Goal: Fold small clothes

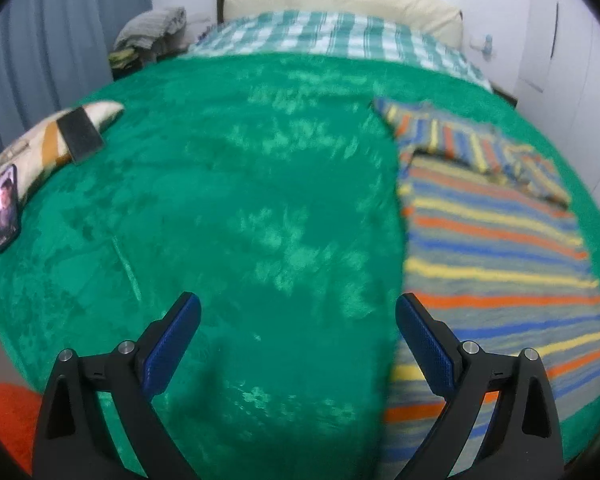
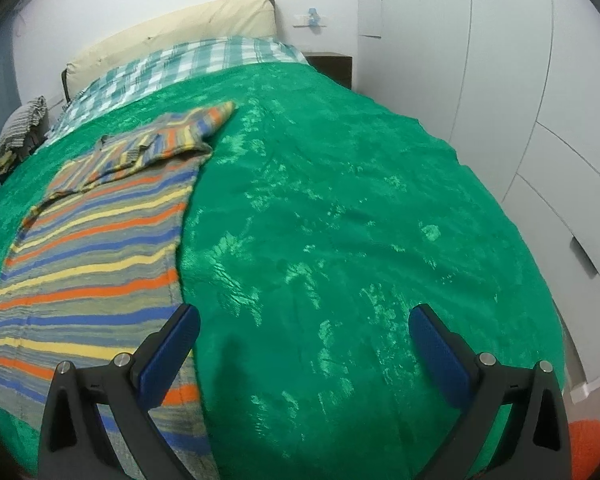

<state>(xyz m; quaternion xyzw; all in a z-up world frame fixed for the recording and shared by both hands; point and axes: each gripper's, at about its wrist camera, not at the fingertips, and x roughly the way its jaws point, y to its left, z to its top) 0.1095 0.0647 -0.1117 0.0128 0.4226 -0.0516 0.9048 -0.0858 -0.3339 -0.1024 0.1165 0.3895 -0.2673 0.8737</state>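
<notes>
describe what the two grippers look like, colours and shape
The left gripper and the right gripper look alike: black angular plastic arms with triangular cut-outs, silver round pins at the joints, and flat blue textured pads on the fingers. No cables, hands or sleeves show.

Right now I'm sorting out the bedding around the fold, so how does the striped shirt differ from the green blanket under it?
The striped shirt has orange, blue and yellow bands on grey; the green blanket is one plain, shiny green. The shirt covers only a narrow strip, while the blanket covers most of the bed. The shirt's sleeves are folded in over its body; the blanket lies spread out. Both lie flat, with neither hand-held gripper touching them.
</notes>
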